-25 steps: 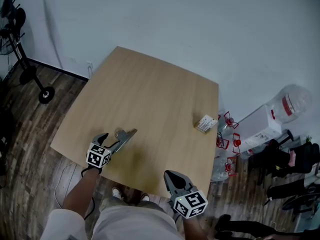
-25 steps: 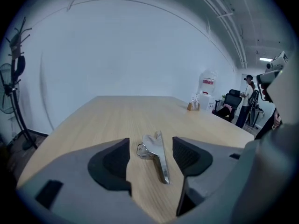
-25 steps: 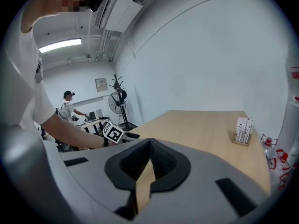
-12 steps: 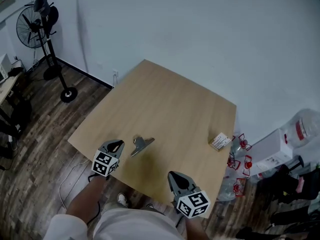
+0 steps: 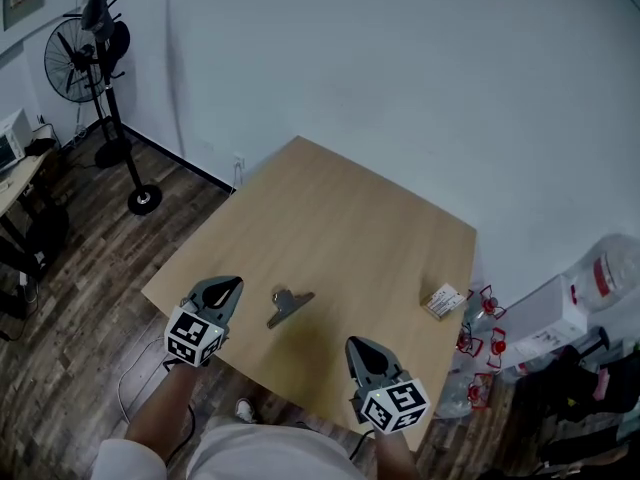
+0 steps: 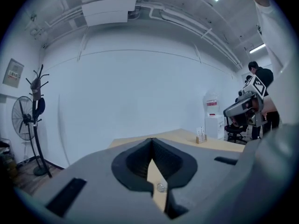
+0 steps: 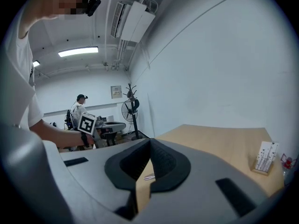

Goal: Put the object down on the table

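Your small metal clip (image 5: 288, 306) is grey, and your flat wooden table (image 5: 350, 218) is light brown. The left gripper (image 5: 229, 286) and right gripper (image 5: 358, 346) are grey, with black-and-white squares.

The table (image 5: 340, 218) has a pale wood-grain top, smooth and matt, with a faint sheen toward its near edge. Close to that edge lies the clip (image 5: 289, 306), bare grey metal with a dull gleam. The left gripper (image 5: 231, 282) and right gripper (image 5: 356, 344) wear grey matt plastic shells, and their pads (image 6: 135, 161) are darker and matt (ribbed across the faces). The marker cubes (image 5: 195, 336) carry flat black-and-white print without gloss. By the table's right edge, a small block (image 5: 443, 301) seems to be light wood holding white paper cards, though it is small in view. The floor (image 5: 80, 298) is dark, streaky wood planking, and the wall (image 5: 400, 88) is plain matt white paint.
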Demonstrator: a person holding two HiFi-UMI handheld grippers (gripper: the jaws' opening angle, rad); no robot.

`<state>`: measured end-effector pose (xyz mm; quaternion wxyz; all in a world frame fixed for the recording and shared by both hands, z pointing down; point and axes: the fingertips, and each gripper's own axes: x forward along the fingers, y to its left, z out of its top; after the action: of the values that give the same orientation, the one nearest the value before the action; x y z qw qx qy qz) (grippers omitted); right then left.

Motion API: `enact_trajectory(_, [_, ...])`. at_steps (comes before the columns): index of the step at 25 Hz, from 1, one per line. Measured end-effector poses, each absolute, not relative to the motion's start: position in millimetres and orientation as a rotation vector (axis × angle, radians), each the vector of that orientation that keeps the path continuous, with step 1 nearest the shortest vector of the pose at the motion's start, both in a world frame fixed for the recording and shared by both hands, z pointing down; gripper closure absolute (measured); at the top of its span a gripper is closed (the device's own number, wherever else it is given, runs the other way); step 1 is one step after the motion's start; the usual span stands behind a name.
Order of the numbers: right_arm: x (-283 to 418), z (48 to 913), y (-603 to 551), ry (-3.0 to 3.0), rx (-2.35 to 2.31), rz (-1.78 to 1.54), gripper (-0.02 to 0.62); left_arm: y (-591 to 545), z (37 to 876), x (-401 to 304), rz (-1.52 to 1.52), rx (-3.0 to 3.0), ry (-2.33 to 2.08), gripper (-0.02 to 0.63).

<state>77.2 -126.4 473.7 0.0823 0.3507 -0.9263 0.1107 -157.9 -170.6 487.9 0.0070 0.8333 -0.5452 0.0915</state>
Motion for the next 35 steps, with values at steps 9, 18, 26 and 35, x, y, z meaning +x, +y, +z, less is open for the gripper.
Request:
enact_trajectory(9, [102.3,442.2,-146.6,-2.767,1.186,0.251,0.597,-128.7,417.3,-178.4,0.133,2.655,-1.830,0.598])
enact_trajectory(18, [142.5,429.7,-148.9,-2.717,1.351,0.230,0.597,-77.3,386.2,-215.4,-0.023,2.531,-2.052,0.598])
enact_trajectory(26, [151.2,424.6,-145.2,-2.700,1.394,0.219,0.597,-46.0,367.8,-225.3,-0.078,2.490,-2.118,0.598])
enact_trajectory(35, [150.0,425.9,-136.3,-2.687,1.414,0.226,0.597,-38.0,370.0,-227.1,-0.100,2.477,-2.112,0.598])
